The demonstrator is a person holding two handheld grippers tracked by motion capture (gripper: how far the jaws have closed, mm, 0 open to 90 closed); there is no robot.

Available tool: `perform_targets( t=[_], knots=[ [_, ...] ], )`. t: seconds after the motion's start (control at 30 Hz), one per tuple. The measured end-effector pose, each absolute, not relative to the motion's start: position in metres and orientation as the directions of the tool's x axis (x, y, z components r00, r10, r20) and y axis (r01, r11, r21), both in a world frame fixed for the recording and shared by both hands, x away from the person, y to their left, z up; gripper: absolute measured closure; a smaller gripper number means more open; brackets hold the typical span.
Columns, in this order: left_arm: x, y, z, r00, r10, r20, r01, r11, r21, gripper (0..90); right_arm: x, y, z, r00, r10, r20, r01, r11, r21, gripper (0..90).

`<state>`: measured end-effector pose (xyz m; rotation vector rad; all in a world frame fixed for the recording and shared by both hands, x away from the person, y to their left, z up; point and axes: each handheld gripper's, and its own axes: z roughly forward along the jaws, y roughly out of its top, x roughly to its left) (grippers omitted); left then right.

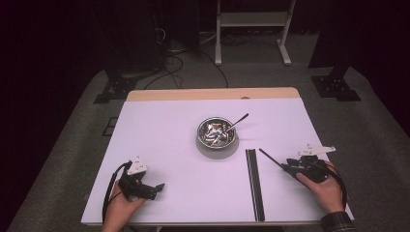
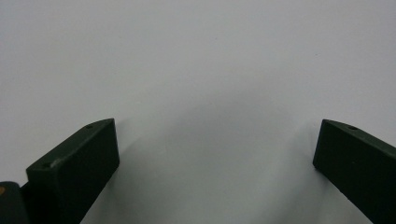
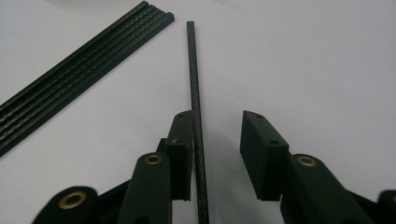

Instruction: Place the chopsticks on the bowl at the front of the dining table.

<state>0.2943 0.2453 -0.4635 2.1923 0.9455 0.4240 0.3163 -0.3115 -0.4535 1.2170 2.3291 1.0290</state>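
A single thin black rod lies between the jaws of the right gripper, resting against one jaw with a clear gap to the other, so the jaws stand parted and nothing is clamped; in the high view the same rod points from the right gripper up and toward the table's middle, just beside a row of matching black rods laid side by side and running toward the near edge; the rods in the row touch one another, while the single rod sits apart from them at an angle. Judging from this, several rods appear already lined up and this one is not yet squared in with them; whether more rods remain cannot be told. Farther out, a metal bowl with a spoon leaning in it stands at the centre of the white table, well apart from the rods. At the near left, the left gripper rests over bare table, its jaws wide apart and holding nothing.
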Motion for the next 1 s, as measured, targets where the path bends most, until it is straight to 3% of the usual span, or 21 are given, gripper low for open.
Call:
perform_targets(
  t=[0.33,1.0],
  knots=[
    [0.2943,0.2453,-0.4635,0.680,0.733,0.021,0.503,-0.487,0.713,0.0,0.3174,-0.3096,-0.4538,-0.600,0.797,0.068,0.587,0.381,0.714,75.5],
    [0.2943,0.2454,-0.4636,0.680,0.733,0.021,0.503,-0.487,0.713,0.0,0.3166,-0.3046,-0.4546,-0.610,0.791,0.052,0.584,0.404,0.703,85.0]
  ],
)
